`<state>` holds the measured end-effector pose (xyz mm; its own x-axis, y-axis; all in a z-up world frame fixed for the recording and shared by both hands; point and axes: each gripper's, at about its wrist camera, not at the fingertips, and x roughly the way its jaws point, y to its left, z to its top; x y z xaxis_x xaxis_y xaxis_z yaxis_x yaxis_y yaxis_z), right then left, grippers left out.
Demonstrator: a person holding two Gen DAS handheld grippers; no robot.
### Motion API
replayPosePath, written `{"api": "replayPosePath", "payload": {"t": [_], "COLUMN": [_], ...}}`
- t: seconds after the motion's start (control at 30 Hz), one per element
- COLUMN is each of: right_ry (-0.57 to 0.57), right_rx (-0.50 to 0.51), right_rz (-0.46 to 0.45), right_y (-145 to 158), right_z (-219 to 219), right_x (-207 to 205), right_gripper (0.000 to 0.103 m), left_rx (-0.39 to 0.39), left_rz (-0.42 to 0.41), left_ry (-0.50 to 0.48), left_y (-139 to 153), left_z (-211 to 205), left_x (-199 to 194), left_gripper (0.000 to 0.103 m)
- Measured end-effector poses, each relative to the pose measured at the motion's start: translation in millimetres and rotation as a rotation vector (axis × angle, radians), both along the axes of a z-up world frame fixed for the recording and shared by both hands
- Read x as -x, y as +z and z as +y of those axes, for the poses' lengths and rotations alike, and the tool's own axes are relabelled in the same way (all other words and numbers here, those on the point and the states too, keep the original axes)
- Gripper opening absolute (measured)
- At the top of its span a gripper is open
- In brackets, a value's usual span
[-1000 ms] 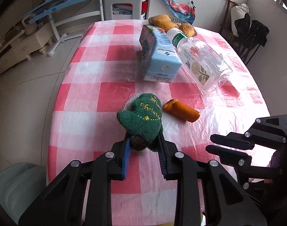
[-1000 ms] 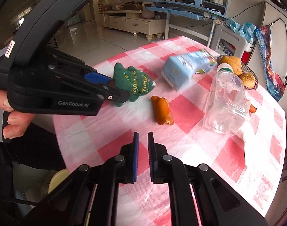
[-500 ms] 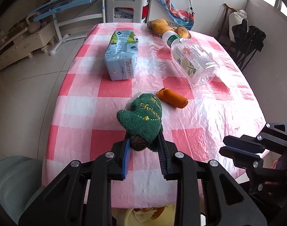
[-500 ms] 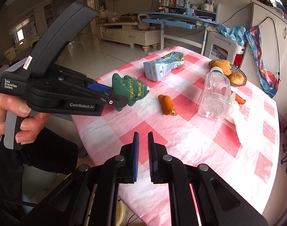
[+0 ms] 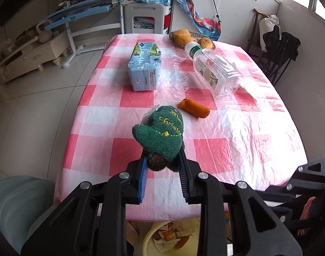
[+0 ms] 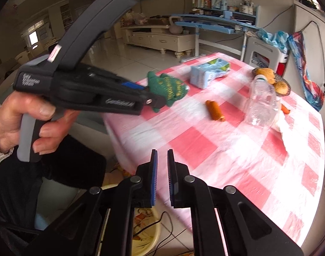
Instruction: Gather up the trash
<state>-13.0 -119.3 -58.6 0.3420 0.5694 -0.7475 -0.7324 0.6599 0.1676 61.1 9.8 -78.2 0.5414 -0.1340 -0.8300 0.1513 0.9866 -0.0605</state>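
Note:
My left gripper (image 5: 162, 162) is shut on a green knitted Christmas-tree toy (image 5: 162, 132), gripped at its brown trunk and held in the air over the near edge of the table. In the right wrist view that same toy (image 6: 168, 87) sticks out of the left gripper (image 6: 156, 101), which a hand holds. My right gripper (image 6: 161, 157) is shut with nothing in it, above the table's near edge. On the checked tablecloth (image 5: 237, 149) lie a blue carton (image 5: 144, 68), a clear plastic bottle (image 5: 215, 72) and an orange sausage-like piece (image 5: 193, 111).
A yellow bin (image 5: 171, 239) holding scraps stands on the floor below the table's near edge, also seen as the yellow bin (image 6: 143, 232). A basket of bread (image 5: 190, 37) sits at the far end. A pale stool (image 5: 17, 204) stands at the left. Chairs and a desk ring the table.
Both grippers have drawn back from the table toward its near edge and risen slightly; the toy stays in the left grip. The carton now lies flat on the cloth. The bin has come into view.

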Motion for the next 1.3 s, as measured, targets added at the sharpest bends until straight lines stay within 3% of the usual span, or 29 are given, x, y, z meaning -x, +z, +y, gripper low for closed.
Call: {"api": "replayPosePath", "payload": {"t": [0.23, 0.3, 0.37, 0.4, 0.53, 0.6, 0.73, 0.83, 1.0, 1.3], "right_ry": [0.158, 0.163, 0.159, 0.152, 0.104, 0.071, 0.032, 0.037, 0.102, 0.205], "right_rx": [0.127, 0.15, 0.17, 0.182, 0.169, 0.164, 0.178, 0.191, 0.186, 0.19], "right_rz": [0.05, 0.047, 0.04, 0.023, 0.001, -0.023, -0.097, -0.126, -0.133, -0.068], "right_y": [-18, -16, -14, -11, -3, 1, 8, 9, 2, -24], "right_z": [18, 14, 8, 3, -11, -15, -19, -20, -25, -16], "right_x": [42, 44, 43, 43, 38, 34, 20, 0, -37, -98], "right_gripper": [0.012, 0.019, 0.038, 0.042, 0.049, 0.054, 0.061, 0.068, 0.072, 0.077], "left_rx": [0.0, -0.002, 0.005, 0.021, 0.069, 0.04, 0.004, 0.013, 0.056, 0.061], "left_rz": [0.031, 0.064, 0.114, 0.145, 0.311, 0.332, 0.256, 0.145, -0.008, -0.068], "left_ry": [-0.007, -0.014, -0.018, -0.021, -0.092, -0.137, -0.13, -0.068, 0.068, 0.169], "left_y": [-6, -12, -20, -24, -45, -49, -31, -10, 18, 32], "left_z": [0, -3, -5, -5, -13, -22, -24, -11, 17, 19], "left_x": [37, 53, 74, 85, 134, 153, 161, 147, 100, 6], "left_gripper": [0.025, 0.025, 0.025, 0.025, 0.028, 0.032, 0.057, 0.066, 0.071, 0.071]}}
